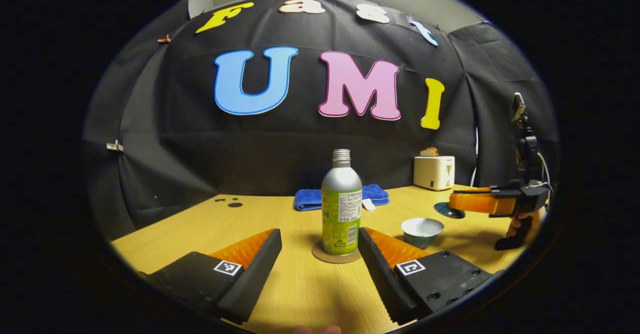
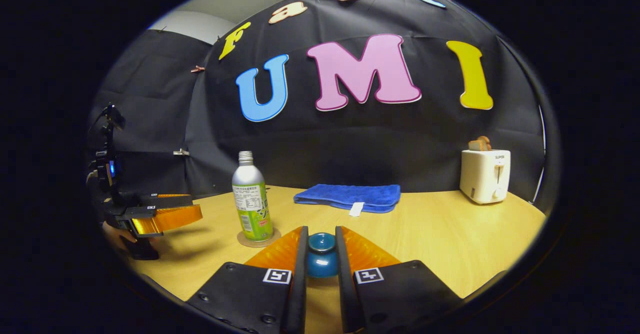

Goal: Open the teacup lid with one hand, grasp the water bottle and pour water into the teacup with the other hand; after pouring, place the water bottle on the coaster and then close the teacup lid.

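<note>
A silver bottle with a green label [image 1: 341, 209] stands uncapped and upright on a round brown coaster [image 1: 320, 256]. My left gripper [image 1: 320, 234] is open, its fingers flanking the bottle's base without touching it. To the right sits the pale teacup [image 1: 421, 230], with no lid on it. My right gripper [image 2: 321, 231] is shut on the blue teacup lid [image 2: 321, 256], held just above the table. In the left gripper view that right gripper [image 1: 452, 203] hovers behind and right of the cup, the lid [image 1: 448, 210] at its tips. The right gripper view has the bottle [image 2: 252, 201] and left gripper [image 2: 196, 213] at left.
A folded blue towel [image 1: 310, 199] [image 2: 350, 195] lies at the back of the wooden table [image 1: 270, 214]. A white toaster [image 1: 434, 172] [image 2: 485, 175] holding toast stands at the back right. A hand [image 1: 522, 221] holds the right gripper's handle.
</note>
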A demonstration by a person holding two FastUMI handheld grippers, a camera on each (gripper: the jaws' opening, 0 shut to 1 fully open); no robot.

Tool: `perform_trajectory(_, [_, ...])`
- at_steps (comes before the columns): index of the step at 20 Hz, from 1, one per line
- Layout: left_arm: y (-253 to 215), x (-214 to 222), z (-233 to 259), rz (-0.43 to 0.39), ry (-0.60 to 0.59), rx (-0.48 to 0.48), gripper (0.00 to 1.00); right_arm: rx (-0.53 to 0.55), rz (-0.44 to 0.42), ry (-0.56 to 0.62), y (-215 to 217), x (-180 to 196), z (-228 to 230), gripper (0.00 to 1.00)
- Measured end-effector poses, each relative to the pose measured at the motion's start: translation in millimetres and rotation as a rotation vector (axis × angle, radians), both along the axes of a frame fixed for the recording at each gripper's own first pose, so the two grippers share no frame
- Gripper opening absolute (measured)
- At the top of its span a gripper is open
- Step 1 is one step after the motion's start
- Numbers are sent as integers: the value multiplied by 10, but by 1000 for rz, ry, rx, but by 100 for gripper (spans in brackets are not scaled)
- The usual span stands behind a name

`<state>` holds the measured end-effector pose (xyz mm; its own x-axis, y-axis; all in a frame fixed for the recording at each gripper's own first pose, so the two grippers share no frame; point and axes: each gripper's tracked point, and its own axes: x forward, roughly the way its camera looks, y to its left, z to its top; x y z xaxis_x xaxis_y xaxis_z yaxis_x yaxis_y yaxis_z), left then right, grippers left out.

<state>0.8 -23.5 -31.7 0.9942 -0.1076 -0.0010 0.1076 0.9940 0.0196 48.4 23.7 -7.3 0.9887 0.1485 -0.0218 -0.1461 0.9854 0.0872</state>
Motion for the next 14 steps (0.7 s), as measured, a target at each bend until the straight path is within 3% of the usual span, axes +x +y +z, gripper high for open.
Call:
perform_trajectory(1, [-2, 10, 6, 0, 2, 0, 96, -9, 14, 16, 68, 55, -26, 31])
perform_trajectory(6, [0, 20, -19, -1, 1, 0, 96, -71, 35, 65, 267, 221, -112, 31])
perform_trajectory(14, [2, 20, -21, -1, 0, 0, 96, -76, 51, 126, 334, 325, -199, 31])
